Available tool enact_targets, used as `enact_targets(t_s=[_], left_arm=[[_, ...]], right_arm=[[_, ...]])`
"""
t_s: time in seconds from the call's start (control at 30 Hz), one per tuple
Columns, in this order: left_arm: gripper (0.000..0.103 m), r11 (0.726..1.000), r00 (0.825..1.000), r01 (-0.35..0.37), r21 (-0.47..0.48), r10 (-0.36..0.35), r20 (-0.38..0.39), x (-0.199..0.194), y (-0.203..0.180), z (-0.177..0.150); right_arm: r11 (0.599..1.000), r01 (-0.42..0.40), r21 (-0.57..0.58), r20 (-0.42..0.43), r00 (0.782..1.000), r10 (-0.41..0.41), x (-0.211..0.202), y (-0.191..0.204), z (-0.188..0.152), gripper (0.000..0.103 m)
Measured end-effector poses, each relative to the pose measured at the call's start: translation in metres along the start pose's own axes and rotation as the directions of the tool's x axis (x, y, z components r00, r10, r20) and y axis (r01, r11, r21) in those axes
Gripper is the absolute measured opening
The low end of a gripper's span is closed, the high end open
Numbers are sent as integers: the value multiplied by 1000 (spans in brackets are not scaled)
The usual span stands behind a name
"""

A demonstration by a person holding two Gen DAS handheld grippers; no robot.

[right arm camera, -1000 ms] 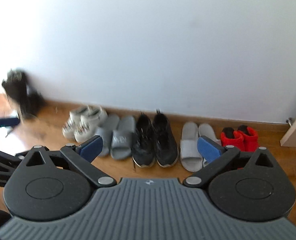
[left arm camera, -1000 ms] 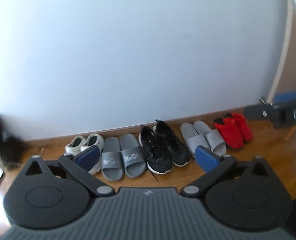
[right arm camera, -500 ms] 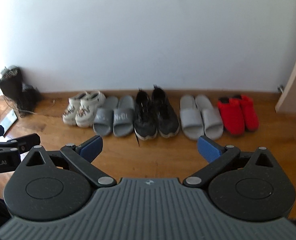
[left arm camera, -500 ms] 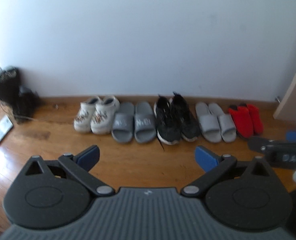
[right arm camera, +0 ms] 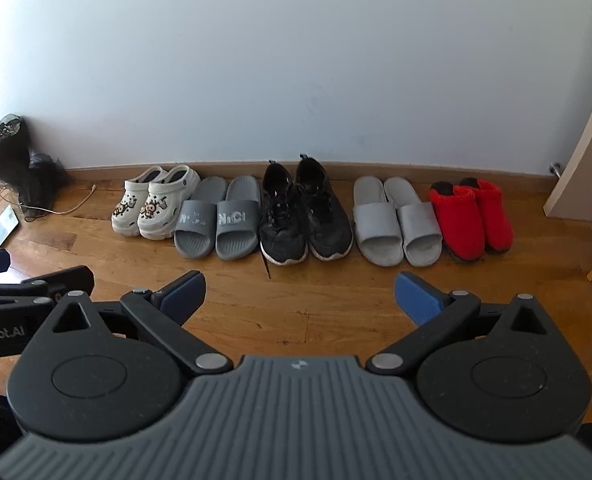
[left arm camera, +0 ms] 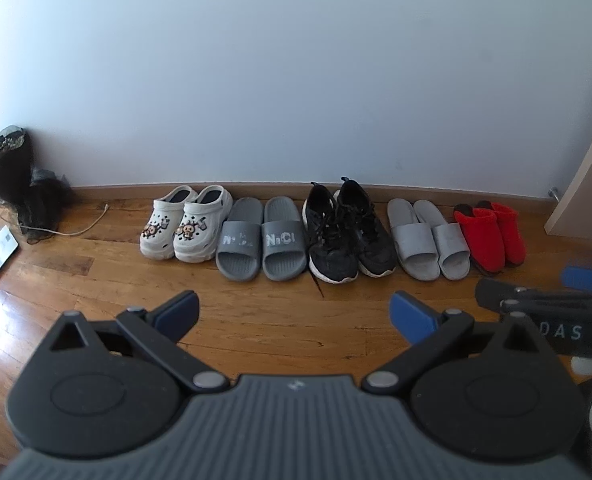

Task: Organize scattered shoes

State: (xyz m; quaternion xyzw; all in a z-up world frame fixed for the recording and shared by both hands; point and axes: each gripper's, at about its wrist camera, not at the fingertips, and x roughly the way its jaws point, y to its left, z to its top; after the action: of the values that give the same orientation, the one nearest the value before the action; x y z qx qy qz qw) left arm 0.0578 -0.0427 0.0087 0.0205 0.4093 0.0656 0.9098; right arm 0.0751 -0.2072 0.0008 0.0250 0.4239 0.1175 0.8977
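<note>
Bare floor [right arm camera: 296, 292] ahead; shoe row [right arm camera: 304, 216] lines wall [right arm camera: 296, 60].

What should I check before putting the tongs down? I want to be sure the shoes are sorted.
1. Five pairs in one row along the wall: ok.
2. White clogs paired, toes outward: ok.
3. Black sneakers together; a lace trails onto the floor: not ok.
4. Red slippers side by side at the row's end: ok.
5. Left tongs open, empty: ok.
6. Right tongs open, empty: ok.
</note>
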Motion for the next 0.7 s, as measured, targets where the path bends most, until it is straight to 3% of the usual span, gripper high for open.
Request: enact_targets(t_s=[0.7], left_arm=[[103,1000,1000,-1,16,2,-11,6,-10,0]], right_arm=[[999,36,29,-27,999,-35,2,-3,-1,102]])
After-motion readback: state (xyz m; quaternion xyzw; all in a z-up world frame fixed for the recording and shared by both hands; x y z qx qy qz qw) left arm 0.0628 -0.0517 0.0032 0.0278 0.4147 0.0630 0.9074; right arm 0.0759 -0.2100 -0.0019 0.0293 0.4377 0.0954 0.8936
